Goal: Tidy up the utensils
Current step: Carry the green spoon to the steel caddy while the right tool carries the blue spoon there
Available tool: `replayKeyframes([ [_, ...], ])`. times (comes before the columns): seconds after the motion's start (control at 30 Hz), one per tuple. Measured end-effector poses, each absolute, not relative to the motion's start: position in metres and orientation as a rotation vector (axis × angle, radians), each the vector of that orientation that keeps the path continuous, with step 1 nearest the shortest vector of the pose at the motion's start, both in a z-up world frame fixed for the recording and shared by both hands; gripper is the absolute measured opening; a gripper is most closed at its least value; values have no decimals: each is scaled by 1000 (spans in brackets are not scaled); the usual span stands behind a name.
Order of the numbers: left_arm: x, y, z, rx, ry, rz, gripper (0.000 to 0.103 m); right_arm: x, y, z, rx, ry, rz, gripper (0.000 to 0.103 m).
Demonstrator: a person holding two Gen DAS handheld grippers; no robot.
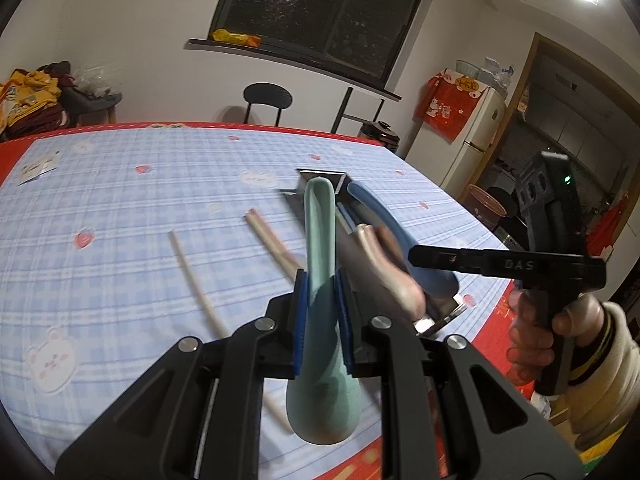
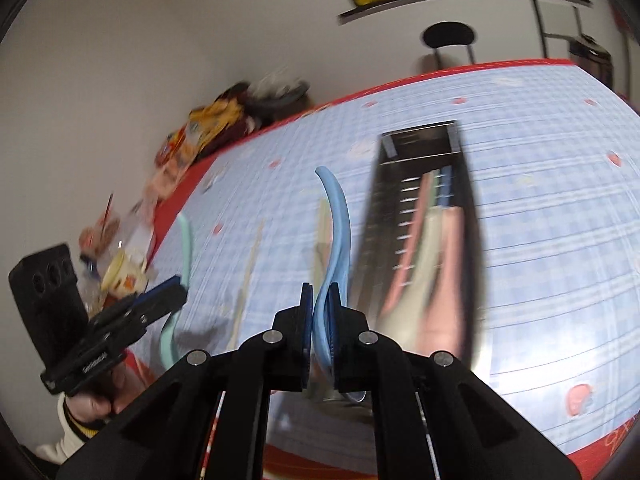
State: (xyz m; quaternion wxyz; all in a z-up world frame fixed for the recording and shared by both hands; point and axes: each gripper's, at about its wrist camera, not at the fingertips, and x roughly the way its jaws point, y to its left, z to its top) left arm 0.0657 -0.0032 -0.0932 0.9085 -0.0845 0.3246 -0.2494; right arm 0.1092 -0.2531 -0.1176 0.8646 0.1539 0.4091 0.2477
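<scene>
My left gripper is shut on a teal spoon, whose handle points away over the table and whose bowl hangs toward the camera. My right gripper is shut on a light blue spoon, held above the table beside a long metal tray. A pink spoon and other pale utensils lie in the tray. Two cream chopsticks lie loose on the checked cloth left of the tray. The right gripper reaches in from the right with the blue spoon. At the left of the right wrist view are the left gripper and teal spoon.
A person's hand in a cream sleeve holds the right gripper. Cups and snack packets crowd the table's left side. A black chair stands behind the far edge, a white fridge at the back right.
</scene>
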Motion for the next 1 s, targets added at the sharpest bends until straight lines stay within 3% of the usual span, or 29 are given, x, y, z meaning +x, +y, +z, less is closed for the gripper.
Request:
replayKeyframes([
  [0.4,114,-99,-95,-291,756,-541,18,117,-299,-145,425,817,480,8],
  [1.0,161,-140,-138,-306,891,-422,18,122,-321,-153,512,787,521,8],
])
